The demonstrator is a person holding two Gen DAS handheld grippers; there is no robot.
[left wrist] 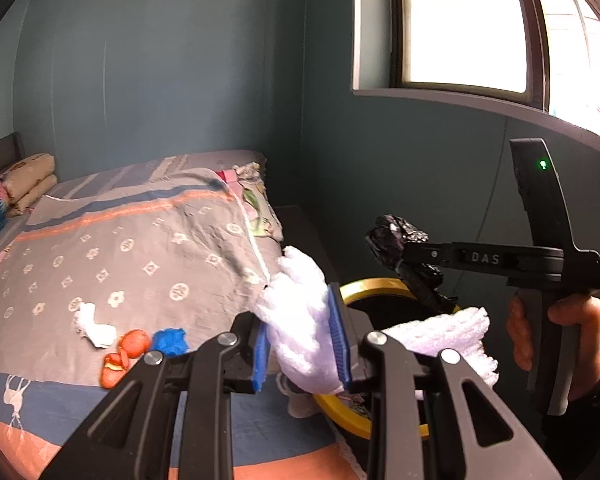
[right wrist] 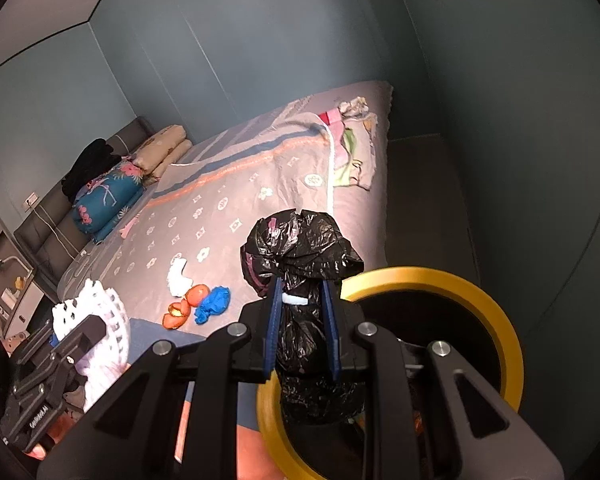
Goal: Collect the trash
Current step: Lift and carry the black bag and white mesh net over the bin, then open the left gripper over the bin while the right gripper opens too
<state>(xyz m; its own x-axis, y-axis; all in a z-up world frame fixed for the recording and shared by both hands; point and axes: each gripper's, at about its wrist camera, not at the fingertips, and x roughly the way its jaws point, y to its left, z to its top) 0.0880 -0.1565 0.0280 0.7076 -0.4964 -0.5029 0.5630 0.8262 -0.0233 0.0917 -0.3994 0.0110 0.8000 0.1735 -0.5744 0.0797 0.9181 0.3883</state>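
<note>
both hands are loaded right now. the left gripper is pinching a wad of white foam netting between its blue pads, and the right gripper is clamped on a scrunched black plastic bag with a white tie around its neck. both are up by the bin with the gold rim, which sits on the floor just off the corner of the bed.

if it were me i'd get each piece properly over the dark opening before letting go. the black bag already hangs above the rim, with its tail dipping toward the hole. the foam looks light and springy, so it could catch on a pad or bounce off the rim. open wide and low.

as for the bin: another piece of white foam sits at the top of it, draped over the near edge. i can't tell what's deeper, it's too dark.

still on the bedspread: a white crumpled scrap, orange peel and a blue wad, close together near the edge.
</note>
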